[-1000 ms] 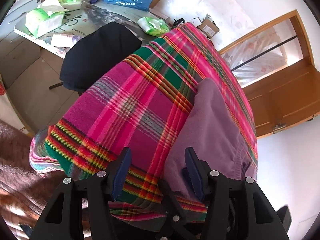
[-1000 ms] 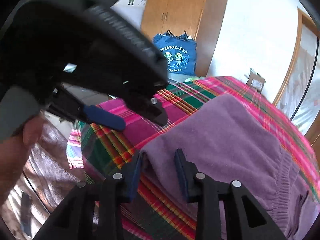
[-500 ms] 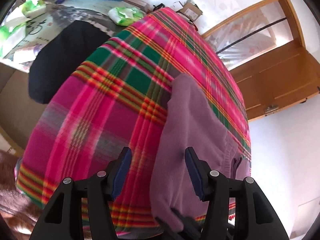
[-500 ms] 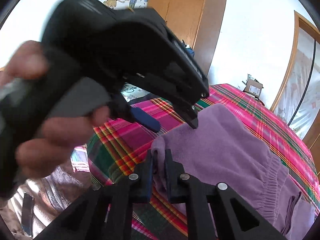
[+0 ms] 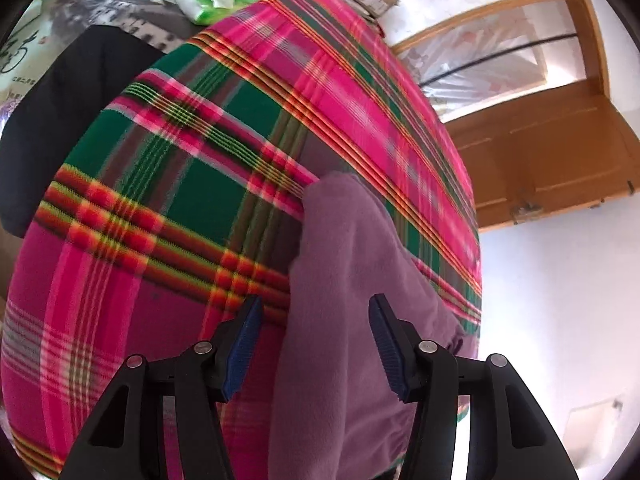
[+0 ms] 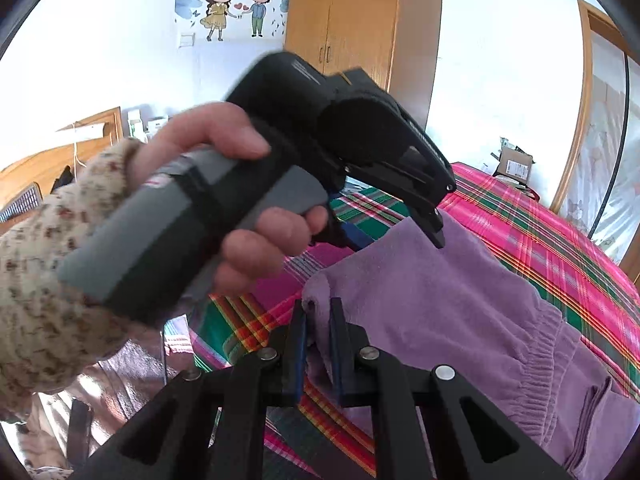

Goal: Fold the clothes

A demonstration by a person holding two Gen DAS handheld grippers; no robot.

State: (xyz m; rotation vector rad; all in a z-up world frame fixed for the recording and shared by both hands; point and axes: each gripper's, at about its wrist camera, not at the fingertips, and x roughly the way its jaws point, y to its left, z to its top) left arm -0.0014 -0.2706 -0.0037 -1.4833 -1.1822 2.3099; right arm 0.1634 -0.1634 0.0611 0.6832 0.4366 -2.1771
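The purple trousers point(image 6: 448, 312) lie lengthwise on the plaid bedspread point(image 5: 168, 184), their near hem corner clamped in the right gripper point(image 6: 318, 344), while the left gripper point(image 5: 314, 344) hovers agape over the neighbouring hem.

A soft purple fleece garment point(image 6: 440, 320) with a gathered elastic band lies spread on a pink, green and orange plaid bed cover point(image 5: 180, 184), running from the near edge toward two o'clock in the right wrist view. Its near corner point(image 6: 318, 308) is bunched and raised. The elastic band point(image 6: 548, 364) sits at four o'clock.
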